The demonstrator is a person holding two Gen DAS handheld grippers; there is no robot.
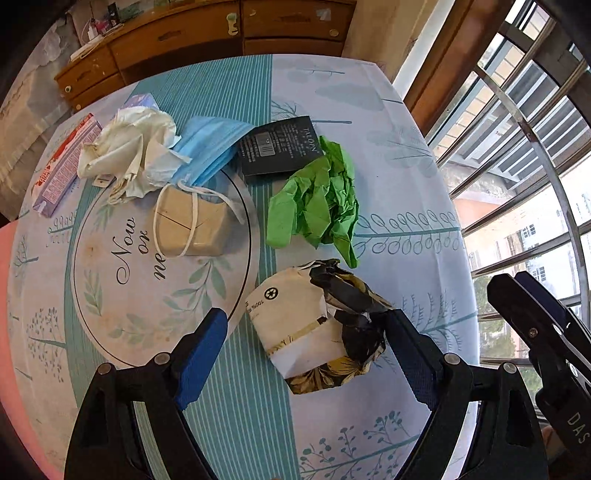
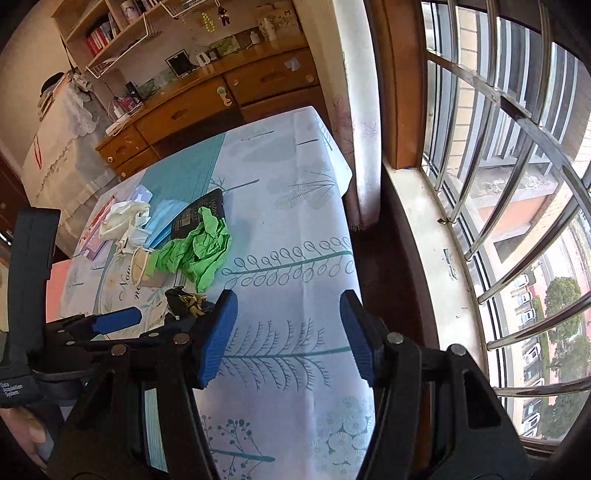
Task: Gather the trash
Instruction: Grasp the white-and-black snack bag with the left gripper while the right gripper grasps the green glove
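Trash lies on the table with a blue-white leaf-print cloth (image 1: pixel 388 155). My left gripper (image 1: pixel 306 347) is open, its jaws on either side of a crumpled white, black and floral paper pack (image 1: pixel 317 328); the right finger touches it. Beyond lie crumpled green paper (image 1: pixel 317 195), a black card (image 1: pixel 279 146), a tan box with a white loop (image 1: pixel 192 221), a blue face mask (image 1: pixel 210 144), white crumpled tissue (image 1: pixel 129 151) and a red-purple carton (image 1: pixel 62 166). My right gripper (image 2: pixel 288 332) is open and empty above bare cloth at the table's right side (image 2: pixel 295 229).
A wooden drawer cabinet (image 1: pixel 221 33) stands behind the table. A barred window (image 2: pixel 517 184) and its sill run along the right. The table edge drops off at the right beside a dark floor gap (image 2: pixel 391 266).
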